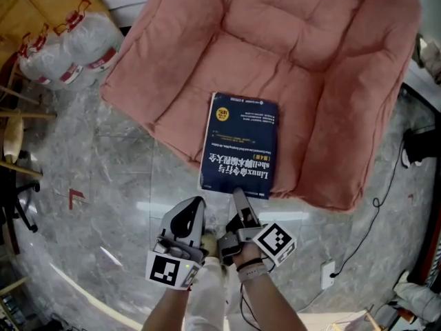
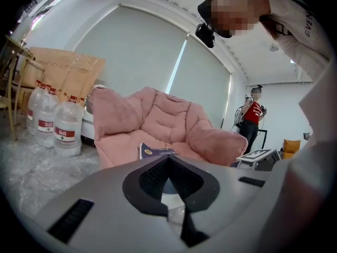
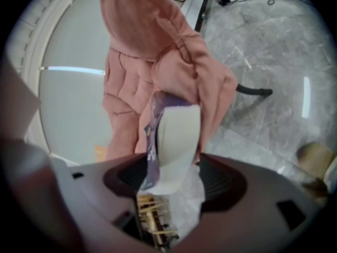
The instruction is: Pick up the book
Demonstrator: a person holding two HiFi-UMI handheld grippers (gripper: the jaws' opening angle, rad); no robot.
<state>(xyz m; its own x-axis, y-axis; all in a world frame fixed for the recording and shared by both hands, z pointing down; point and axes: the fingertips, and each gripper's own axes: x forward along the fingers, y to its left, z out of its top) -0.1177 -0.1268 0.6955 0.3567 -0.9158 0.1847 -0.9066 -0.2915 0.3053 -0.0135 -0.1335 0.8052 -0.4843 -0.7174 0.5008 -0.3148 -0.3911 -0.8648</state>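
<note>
While the left tongs [image 1: 198,204] hung clenched on nothing, just short and left of the book [image 1: 239,143], the right tongs [image 1: 238,197] stood released astride its near short edge, pads seemingly not pressing. The book lay on the cushion [image 1: 310,61], long axis running straight ahead, nearer the right tongs.

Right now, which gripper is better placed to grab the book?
The right gripper: its open jaws straddle the near edge of the book. The left gripper sits shut beside it, short of the book.
</note>
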